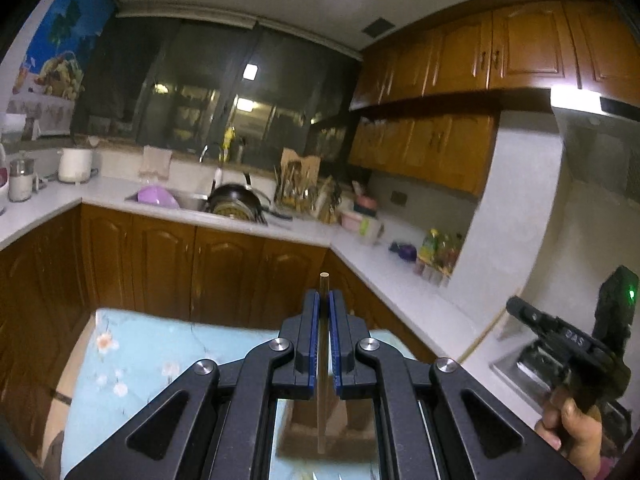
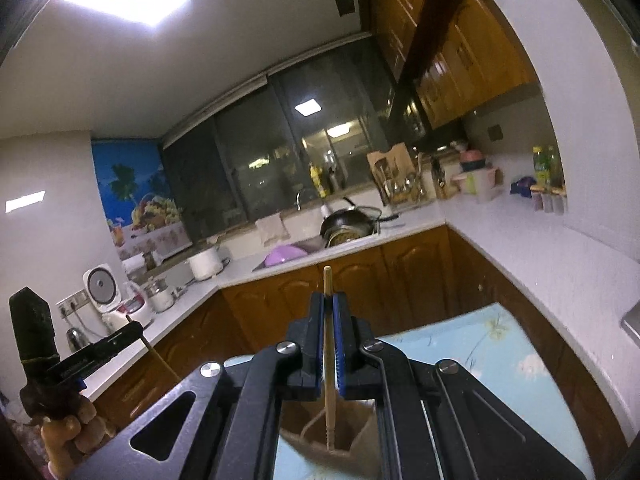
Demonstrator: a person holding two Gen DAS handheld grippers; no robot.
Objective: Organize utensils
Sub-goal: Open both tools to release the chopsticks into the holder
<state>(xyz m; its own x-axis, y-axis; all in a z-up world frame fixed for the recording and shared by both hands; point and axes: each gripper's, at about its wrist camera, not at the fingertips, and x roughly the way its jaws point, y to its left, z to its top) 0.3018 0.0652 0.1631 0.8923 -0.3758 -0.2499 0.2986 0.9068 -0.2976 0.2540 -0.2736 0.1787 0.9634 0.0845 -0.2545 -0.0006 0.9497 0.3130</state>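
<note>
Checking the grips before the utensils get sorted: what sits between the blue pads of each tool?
A single chopstick in each: left tool clamps a chopstick in the left wrist view; right tool clamps another chopstick in the right wrist view.

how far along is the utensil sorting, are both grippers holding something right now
Done: nothing visibly sorted yet; no stored utensils can be confirmed. In hand: the left gripper is shut on a chopstick, and the right gripper is shut on a second chopstick, both raised above the blue floral table. Left: placing both; the utensil rack by the sink looks a likely destination.
</note>
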